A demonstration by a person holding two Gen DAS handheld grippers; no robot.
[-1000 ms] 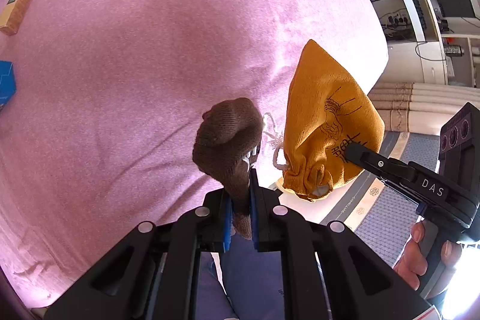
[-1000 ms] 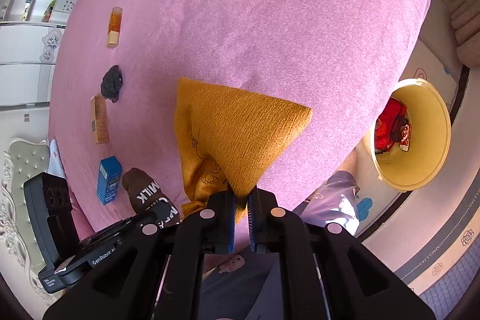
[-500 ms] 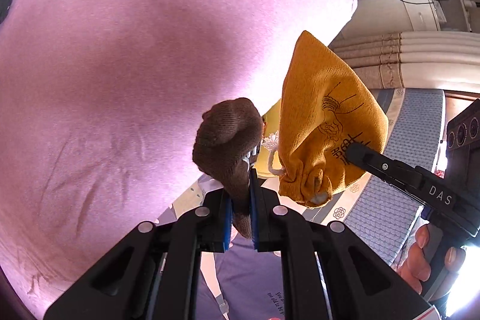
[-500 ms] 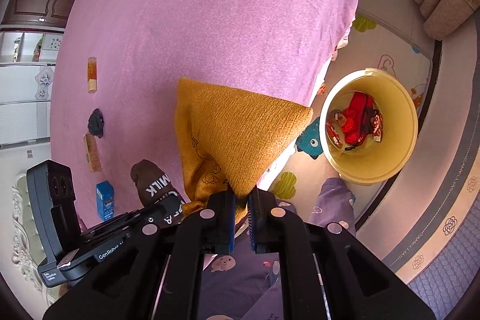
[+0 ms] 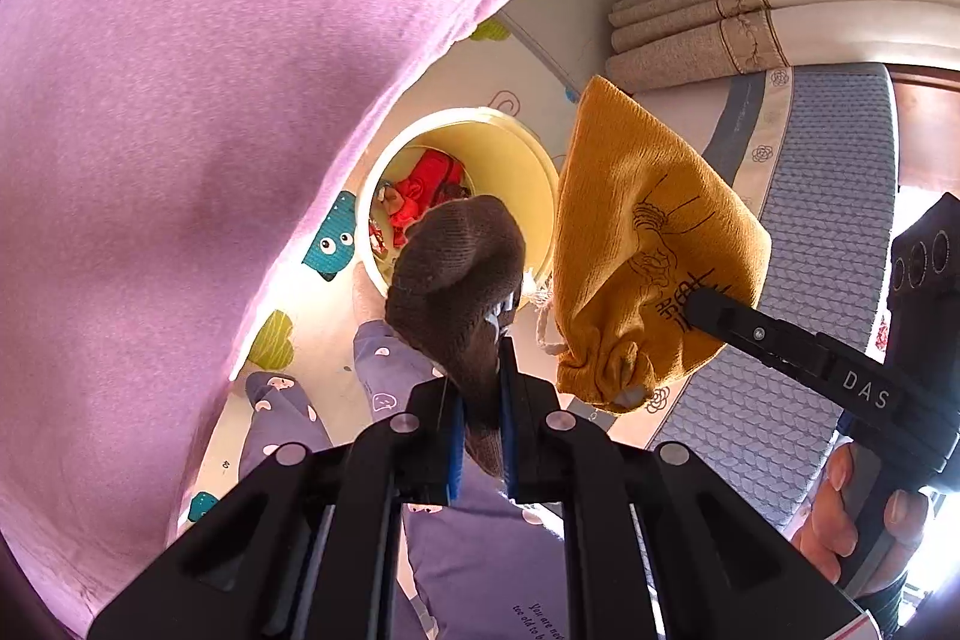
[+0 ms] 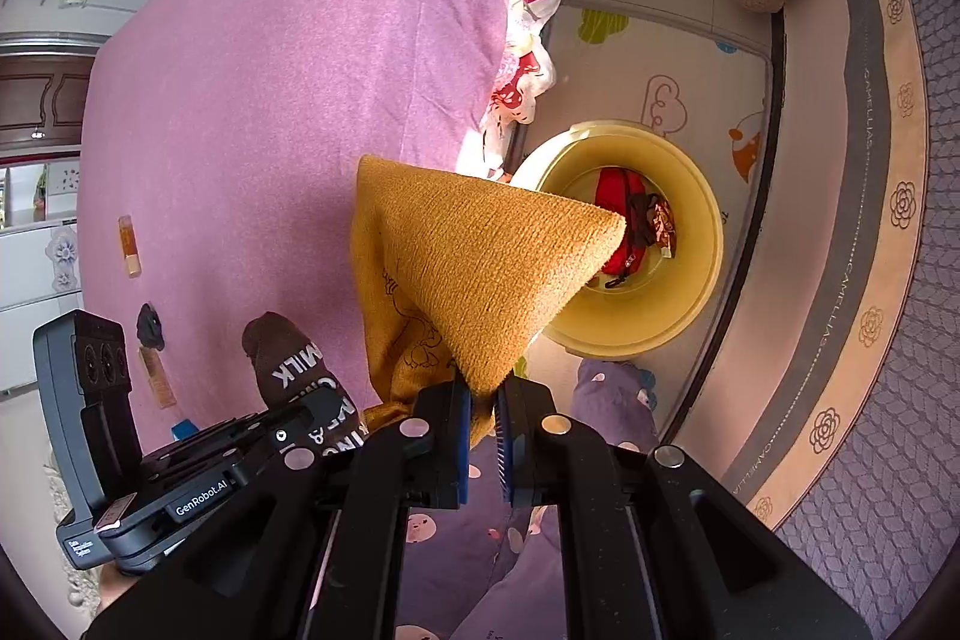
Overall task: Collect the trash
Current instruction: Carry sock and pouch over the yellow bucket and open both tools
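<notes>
The left gripper point(image 5: 480, 388) has its fingers clamped tight on a dark brown knitted sock with white lettering point(image 5: 456, 280), which stands up from the pads. In the left wrist view the sock overlaps the near rim of the round pale yellow plastic bin point(image 5: 540, 172) on the floor. The right gripper point(image 6: 483, 400) has its fingers pinched narrow on a corner of a mustard-yellow drawstring cloth pouch with a line drawing on it point(image 6: 480, 268). In the right wrist view the pouch's far tip reaches over the bin's rim point(image 6: 708, 244). In the left wrist view the pouch point(image 5: 648, 244) hangs just right of the bin, beside the sock, with the right gripper point(image 5: 696, 304) biting its lower edge.

Inside the bin lie a red fabric item point(image 6: 621, 202) and small wrappers point(image 6: 663, 223). The bin stands on a cream play mat with cartoon prints point(image 6: 660, 100), just beside the edge of the bed covered in a pink blanket point(image 6: 288, 100). Far from the bin on the blanket lie a small orange tube point(image 6: 128, 244), a dark crumpled cloth point(image 6: 150, 325) and a flat tan box point(image 6: 157, 377). The person's purple patterned trouser legs point(image 5: 384, 376) show near the bin.
</notes>
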